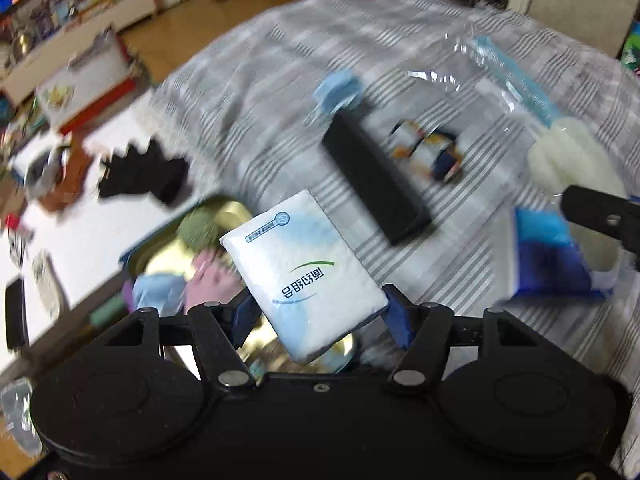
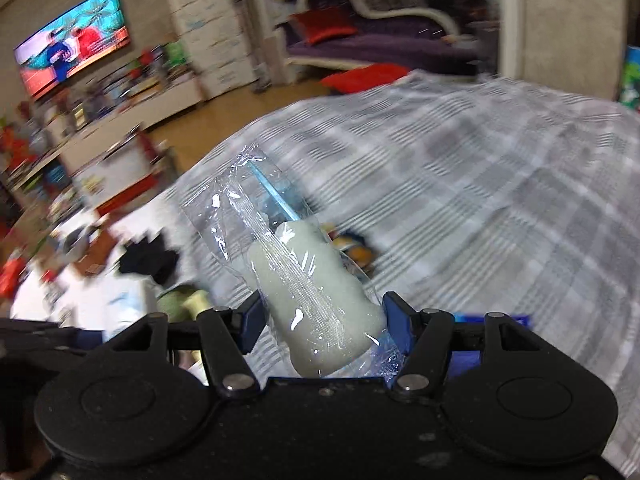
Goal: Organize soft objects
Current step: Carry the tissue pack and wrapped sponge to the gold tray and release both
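My left gripper (image 1: 318,316) is shut on a white tissue pack (image 1: 304,272) and holds it above a gold tin tray (image 1: 232,210) that holds green, pink and blue soft items. My right gripper (image 2: 322,320) is shut on a white sponge brush (image 2: 316,300) with a blue handle, wrapped in clear plastic; the brush also shows in the left wrist view (image 1: 560,156). A black block (image 1: 376,180), a blue cloth (image 1: 338,90), a patterned roll (image 1: 430,152) and a blue packet (image 1: 548,252) lie on the striped bedspread (image 1: 260,92).
A black fabric piece (image 1: 144,174) and a brown item (image 1: 66,184) lie on a white table (image 1: 92,240) at the left. A phone (image 1: 16,314) lies at its edge. A TV (image 2: 72,44), shelves and a purple sofa (image 2: 380,48) stand beyond.
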A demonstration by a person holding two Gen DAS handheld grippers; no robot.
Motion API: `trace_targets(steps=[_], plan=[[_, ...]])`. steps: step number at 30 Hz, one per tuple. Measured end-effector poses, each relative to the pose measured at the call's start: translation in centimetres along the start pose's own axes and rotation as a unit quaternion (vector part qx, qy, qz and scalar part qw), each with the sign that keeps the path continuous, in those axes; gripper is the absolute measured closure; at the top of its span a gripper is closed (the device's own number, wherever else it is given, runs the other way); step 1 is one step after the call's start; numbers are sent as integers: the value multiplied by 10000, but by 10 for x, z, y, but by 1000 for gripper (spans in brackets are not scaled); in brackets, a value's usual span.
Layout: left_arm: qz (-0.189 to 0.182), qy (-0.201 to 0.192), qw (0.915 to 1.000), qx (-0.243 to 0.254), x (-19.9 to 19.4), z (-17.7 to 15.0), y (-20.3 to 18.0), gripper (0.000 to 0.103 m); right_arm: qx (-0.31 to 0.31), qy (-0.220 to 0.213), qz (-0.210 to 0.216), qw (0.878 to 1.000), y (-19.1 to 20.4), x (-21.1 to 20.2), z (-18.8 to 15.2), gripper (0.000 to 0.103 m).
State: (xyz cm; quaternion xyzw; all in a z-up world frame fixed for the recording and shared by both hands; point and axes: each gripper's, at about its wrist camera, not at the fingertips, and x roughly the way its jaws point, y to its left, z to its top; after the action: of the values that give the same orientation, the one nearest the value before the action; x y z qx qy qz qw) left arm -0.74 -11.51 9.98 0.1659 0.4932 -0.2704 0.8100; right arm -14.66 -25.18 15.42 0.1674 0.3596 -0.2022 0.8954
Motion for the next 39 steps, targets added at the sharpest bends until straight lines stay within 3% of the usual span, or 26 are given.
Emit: trace_targets(steps=[5, 11, 19, 30, 39], plan=[[186, 398, 9972, -604, 26, -17, 57, 42, -137, 619, 514, 9967, 41, 23, -14, 41], [353, 481, 9903, -1253, 50, -11, 110, 42, -507, 1227, 319, 9906, 88, 66, -35, 41], [599, 458, 9811, -1783, 82, 19, 153, 42, -374, 1883, -22, 9814, 126, 127, -57, 41], [725, 776, 9794, -1716, 118, 36, 166, 34, -496, 1950, 148, 9794, 156, 153, -57, 31], [720, 828, 9805, -1631, 110, 27, 161, 31, -394, 1933, 140, 9803, 138, 146, -56, 31]])
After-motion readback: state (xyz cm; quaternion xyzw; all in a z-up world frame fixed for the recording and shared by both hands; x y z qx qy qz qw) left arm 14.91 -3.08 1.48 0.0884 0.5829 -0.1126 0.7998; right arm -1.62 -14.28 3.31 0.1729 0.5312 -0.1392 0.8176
